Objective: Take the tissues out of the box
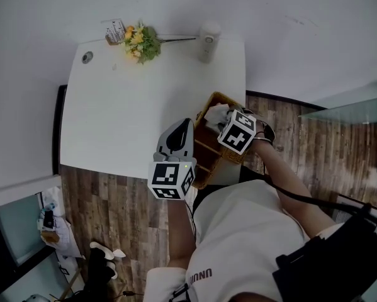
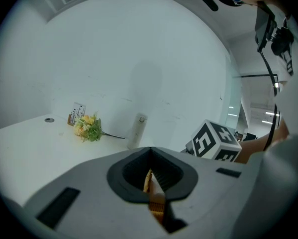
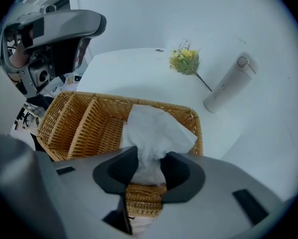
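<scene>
Head view, table [image 1: 112,118]: stretching out white and pretty much bare, leaving tons of open room left of and beyond the basket; wood floor [image 1: 112,212] showing past the near edge.
Head view, wicker basket [image 1: 208,162]: sitting right by the table's near right corner, crowding the right edge, long axis running away from the person.
Head view, back edge: flowers [image 1: 141,41], a card [image 1: 114,30] and a white bottle [image 1: 208,41] lining up along the wall, all well apart from the basket.
Head view, grippers: left gripper [image 1: 186,126] coming in at the basket's left wall, right gripper [image 1: 226,119] reaching over the far end, right at the tissue [image 1: 216,113].
Left gripper view, jaws: clamping tight on a thin strip of the basket's wicker wall, pads meeting just above it.
Left gripper view, room ahead: looking out over bare tabletop toward the flowers and bottle by the wall; the right gripper's marker cube [image 2: 216,141] sitting close on the right.
Right gripper view, jaws: pinching the tissue at its bunched lower part, one pad on each side.
Right gripper view, tissue: standing up out of the basket's right-hand end compartment, peak pointing up, long axis running bottom to top.
Right gripper view, basket: lying long axis left to right, dividers splitting it into compartments.
Right gripper view, edges: only a narrow strip of tabletop showing past the basket's right end, way more room opening up beyond it toward the flowers.
</scene>
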The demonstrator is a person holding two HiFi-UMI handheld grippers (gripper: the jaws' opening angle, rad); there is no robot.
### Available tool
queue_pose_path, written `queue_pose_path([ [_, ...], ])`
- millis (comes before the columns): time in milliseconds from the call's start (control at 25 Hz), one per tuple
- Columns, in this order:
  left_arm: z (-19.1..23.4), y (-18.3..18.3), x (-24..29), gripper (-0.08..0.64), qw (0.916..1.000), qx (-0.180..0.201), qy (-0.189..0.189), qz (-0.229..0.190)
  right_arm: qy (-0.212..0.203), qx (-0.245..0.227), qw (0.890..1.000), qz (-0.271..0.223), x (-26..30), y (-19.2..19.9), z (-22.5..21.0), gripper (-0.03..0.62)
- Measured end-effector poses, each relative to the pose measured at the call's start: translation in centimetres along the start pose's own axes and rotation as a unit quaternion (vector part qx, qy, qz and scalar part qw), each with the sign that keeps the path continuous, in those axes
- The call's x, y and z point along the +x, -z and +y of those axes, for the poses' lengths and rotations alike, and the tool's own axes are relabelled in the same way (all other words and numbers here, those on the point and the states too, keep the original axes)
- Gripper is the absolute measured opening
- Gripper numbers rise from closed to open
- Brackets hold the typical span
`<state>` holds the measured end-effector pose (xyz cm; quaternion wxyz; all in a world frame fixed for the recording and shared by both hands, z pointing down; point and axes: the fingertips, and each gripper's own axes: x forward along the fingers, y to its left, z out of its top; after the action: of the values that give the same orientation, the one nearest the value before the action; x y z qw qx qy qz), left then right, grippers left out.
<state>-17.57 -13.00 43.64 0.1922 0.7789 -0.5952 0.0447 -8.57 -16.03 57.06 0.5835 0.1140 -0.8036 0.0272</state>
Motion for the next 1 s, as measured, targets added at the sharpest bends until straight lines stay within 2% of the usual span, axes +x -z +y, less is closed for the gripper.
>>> queue_pose_path([
  [360,-0.1,0.4,0.0,0.012,1.0,-0.002,-0.005,0.004,0.028,-0.033,0.999,0.004,0.1,0.4,-0.1,0.107],
  [1000,0.3,0.5,-1.1,0.012,0.9998,-0.006,-0.02,0.001,0.054,-0.02,0.998,-0.008,-0.4,0.4,-0.8,0.074],
])
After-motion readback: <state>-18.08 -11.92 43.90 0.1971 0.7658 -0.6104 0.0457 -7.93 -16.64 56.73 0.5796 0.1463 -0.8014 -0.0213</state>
